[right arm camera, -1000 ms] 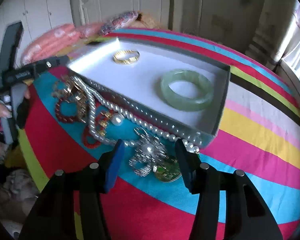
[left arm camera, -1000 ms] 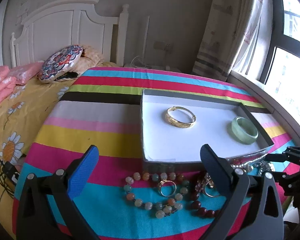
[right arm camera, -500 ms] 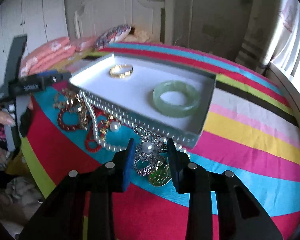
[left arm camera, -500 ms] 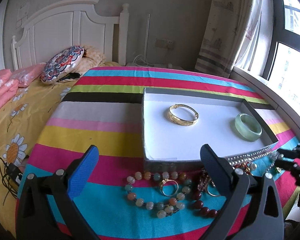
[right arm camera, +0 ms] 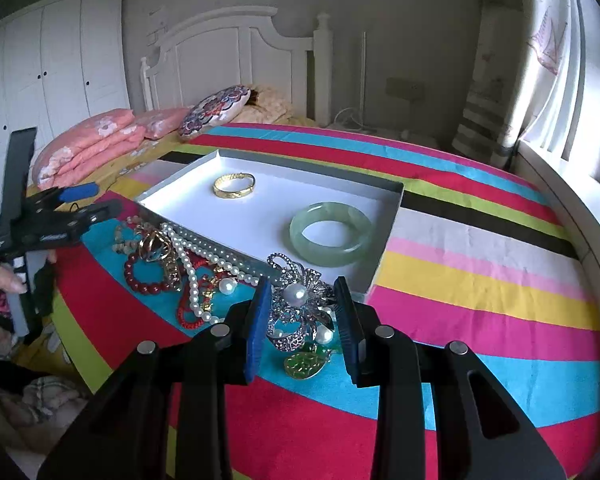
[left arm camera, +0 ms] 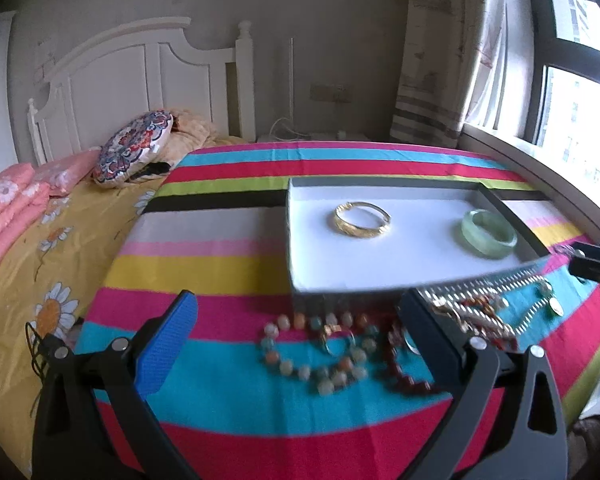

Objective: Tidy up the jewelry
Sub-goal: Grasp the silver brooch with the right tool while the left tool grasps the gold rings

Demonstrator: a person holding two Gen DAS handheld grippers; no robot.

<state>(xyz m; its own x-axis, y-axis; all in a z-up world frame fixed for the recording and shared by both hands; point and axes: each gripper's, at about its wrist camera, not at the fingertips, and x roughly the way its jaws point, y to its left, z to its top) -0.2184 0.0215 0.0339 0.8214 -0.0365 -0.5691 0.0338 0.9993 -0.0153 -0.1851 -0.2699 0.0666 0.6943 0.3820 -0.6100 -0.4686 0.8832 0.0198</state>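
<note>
As the right hand-held gripper [right arm camera: 302, 320] narrowed, brooch [right arm camera: 300, 304] now between pads, left hand-held gripper [left arm camera: 296, 344] wide

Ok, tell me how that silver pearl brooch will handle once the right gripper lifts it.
The silver brooch looks rigid, so it should lift as one piece. Its openwork petals may snag the pearl necklace beside it. Its lumpy shape could twist between the right gripper pads.

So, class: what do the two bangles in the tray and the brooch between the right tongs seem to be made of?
Gold bangle: polished yellow metal, bright glints; gold or plating, can't tell.
Green bangle: translucent pale green, smooth sheen; jade or glass.
Brooch: silvery sparkling metalwork, probably rhinestones, with glossy white pearl-like beads.
</note>
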